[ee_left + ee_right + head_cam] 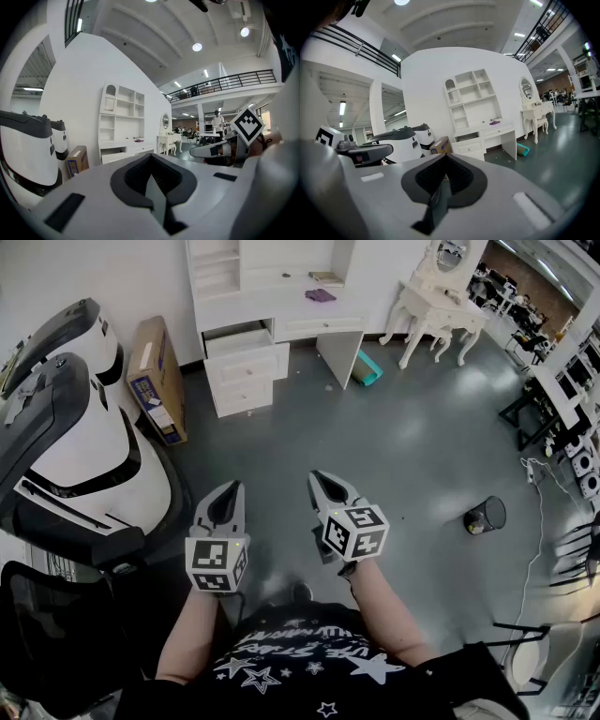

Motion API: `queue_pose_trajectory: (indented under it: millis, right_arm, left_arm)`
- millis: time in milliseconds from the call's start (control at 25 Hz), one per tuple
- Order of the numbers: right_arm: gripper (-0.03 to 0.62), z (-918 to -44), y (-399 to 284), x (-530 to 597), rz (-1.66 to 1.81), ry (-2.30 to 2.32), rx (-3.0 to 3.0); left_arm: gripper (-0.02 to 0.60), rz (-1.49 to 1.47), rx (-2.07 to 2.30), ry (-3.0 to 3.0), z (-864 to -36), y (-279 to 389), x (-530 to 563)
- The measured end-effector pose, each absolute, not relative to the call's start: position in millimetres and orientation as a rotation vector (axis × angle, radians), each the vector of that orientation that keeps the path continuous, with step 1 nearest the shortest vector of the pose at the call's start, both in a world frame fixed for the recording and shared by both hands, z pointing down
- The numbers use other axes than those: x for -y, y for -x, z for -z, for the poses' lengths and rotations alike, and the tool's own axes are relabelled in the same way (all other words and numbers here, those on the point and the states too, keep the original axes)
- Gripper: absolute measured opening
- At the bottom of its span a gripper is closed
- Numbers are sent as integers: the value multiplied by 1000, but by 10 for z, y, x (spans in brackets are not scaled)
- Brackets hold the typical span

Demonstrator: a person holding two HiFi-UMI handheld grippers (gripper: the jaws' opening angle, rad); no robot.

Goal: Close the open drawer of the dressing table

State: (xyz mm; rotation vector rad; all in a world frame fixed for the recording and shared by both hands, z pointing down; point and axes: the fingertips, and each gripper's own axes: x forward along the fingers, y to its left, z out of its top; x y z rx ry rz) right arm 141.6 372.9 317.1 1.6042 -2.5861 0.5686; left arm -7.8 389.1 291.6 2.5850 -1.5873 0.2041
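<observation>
The white dressing table stands against the far wall, with shelves above it. Its top left drawer is pulled out above a stack of closed drawers. That drawer also shows far off in the left gripper view and the right gripper view. My left gripper and right gripper hang side by side over the grey floor, well short of the table. Each has its jaws together and holds nothing. The closed tips of the left gripper and of the right gripper point toward the table.
A cardboard box leans left of the drawers. Large white and black machines fill the left side, with a black chair nearer. An ornate white vanity table stands at the right, and a black bin on the floor.
</observation>
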Motion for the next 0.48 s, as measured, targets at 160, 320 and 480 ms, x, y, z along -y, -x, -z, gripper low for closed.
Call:
queue_pose_trajectory:
  millis: [160,320,480]
  right_arm:
    - [2,-3162,-1420,-3715,-560,-1590,2594]
    - [2,-3174,-1448,-3698,-557,-1572,2606]
    - [2,-3192,-1474,-3653,-567,-1544,2627]
  left_arm:
    - [9,-203,1592,-2585,-2905,49,-3884]
    - [9,-192,1593,-2571,-2921,-7,-3872]
    - [9,-191,1596,-2547,-2959,-72,-3859]
